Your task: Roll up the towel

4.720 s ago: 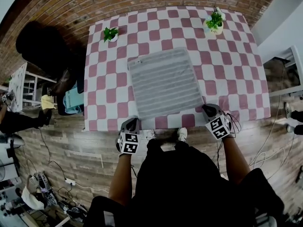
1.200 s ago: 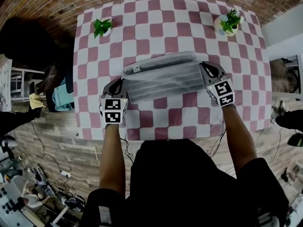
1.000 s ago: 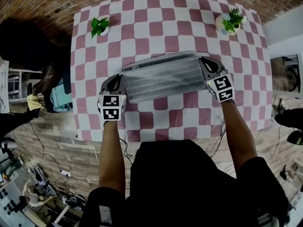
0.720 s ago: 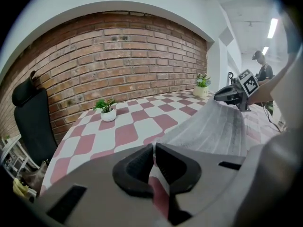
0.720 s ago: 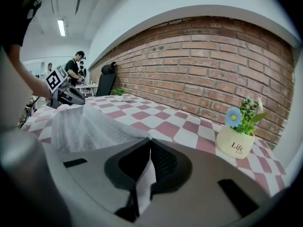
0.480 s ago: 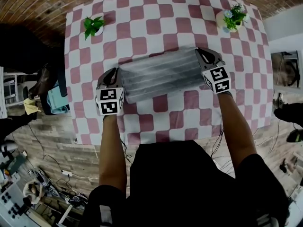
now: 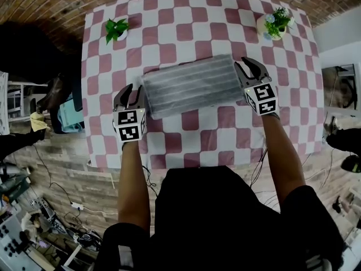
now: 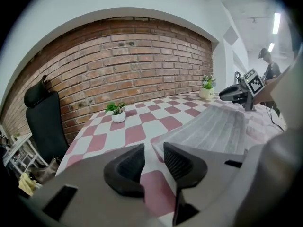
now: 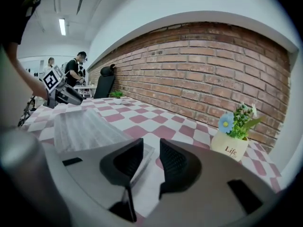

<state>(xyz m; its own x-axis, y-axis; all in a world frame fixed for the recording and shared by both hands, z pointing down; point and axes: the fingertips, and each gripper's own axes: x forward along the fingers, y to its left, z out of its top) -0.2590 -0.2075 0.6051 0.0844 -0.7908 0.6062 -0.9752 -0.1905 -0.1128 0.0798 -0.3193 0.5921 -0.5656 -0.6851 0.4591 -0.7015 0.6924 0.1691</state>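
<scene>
A leafy plant (image 7: 116, 29) and flowering plant (image 7: 275, 23) (far corners) top the checked tablecloth (image 7: 192, 16).

Table draped in a pink-and-white checked cloth (image 7: 192, 145), overhanging at the near edge. Bears, near the middle and slightly askew to the checks, a grey ribbed towel (image 7: 192, 83) folded over on itself into a flat oblong. Also holds a small white pot with a green leafy plant (image 7: 115, 28) near the far left corner and a cream pot marked "Life" with green leaves and a blue flower (image 7: 273, 24) near the far right corner, both well apart from the towel.
</scene>
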